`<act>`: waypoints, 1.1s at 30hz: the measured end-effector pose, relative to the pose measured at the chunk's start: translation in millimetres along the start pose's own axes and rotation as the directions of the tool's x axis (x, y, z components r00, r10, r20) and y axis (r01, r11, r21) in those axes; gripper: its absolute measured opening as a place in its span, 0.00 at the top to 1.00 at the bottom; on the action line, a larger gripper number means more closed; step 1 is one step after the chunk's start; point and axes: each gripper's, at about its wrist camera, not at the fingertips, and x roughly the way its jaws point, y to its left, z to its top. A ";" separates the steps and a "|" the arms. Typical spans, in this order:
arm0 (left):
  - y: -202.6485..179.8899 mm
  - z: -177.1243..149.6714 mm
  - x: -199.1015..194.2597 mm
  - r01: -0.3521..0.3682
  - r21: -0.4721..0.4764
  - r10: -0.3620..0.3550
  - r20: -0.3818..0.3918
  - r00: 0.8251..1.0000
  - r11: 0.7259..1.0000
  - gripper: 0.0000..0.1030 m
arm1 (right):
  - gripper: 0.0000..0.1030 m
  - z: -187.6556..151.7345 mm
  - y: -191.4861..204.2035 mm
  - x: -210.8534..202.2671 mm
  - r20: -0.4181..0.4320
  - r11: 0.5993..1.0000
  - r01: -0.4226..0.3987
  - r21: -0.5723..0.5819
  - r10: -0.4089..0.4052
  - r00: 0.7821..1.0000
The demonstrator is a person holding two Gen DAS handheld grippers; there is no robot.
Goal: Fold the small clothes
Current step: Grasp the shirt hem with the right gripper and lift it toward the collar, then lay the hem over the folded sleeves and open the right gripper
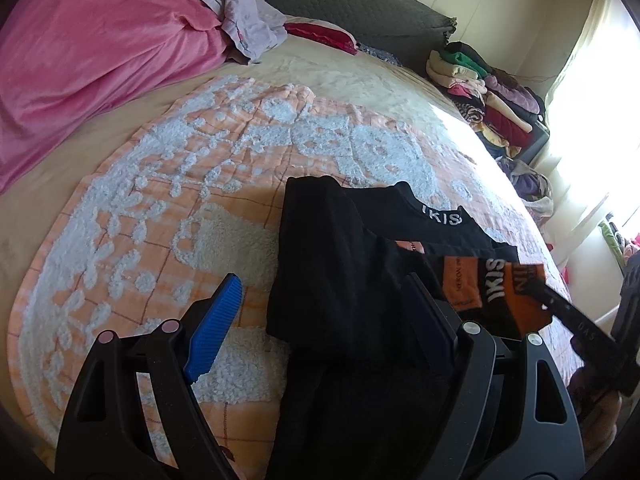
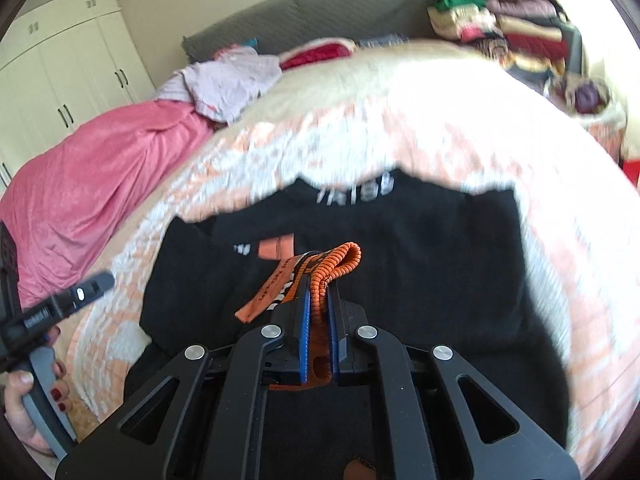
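Over the patterned bedspread (image 1: 168, 184), the right gripper (image 2: 319, 292) tilts down with its blue pads clamped on the orange cuff (image 2: 338, 264) of the black garment (image 2: 420, 248) spread on the bed. Beside it the left gripper (image 1: 324, 292) hangs with jaws apart over that garment's folded edge, gripping nothing. A pink blanket (image 1: 92, 60) and stacked folded clothes (image 1: 488, 100) lie well apart, near the headboard.
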 end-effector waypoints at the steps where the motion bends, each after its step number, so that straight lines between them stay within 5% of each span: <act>1: 0.3 -0.1 -0.1 -0.002 -0.002 0.002 0.001 1.000 1.000 0.28 | 0.94 6.7 -3.1 -3.2 0.015 1.000 0.013 -0.012 -0.013 1.000; 5: 1.5 -0.6 0.5 -0.005 0.000 0.005 -0.001 1.000 1.000 0.28 | 0.94 22.0 -22.3 -8.1 0.053 0.994 0.104 -0.035 -0.102 0.993; 15: -3.0 -1.1 11.6 -0.019 0.024 0.019 -0.021 1.000 1.000 0.28 | 0.94 14.7 -76.6 -3.2 0.053 0.983 0.178 0.039 -0.180 0.982; 33: -68.9 4.5 60.8 0.017 0.193 -0.001 -0.088 0.996 0.981 0.28 | 0.88 -3.4 -85.9 11.7 0.019 0.970 0.238 0.055 -0.239 0.971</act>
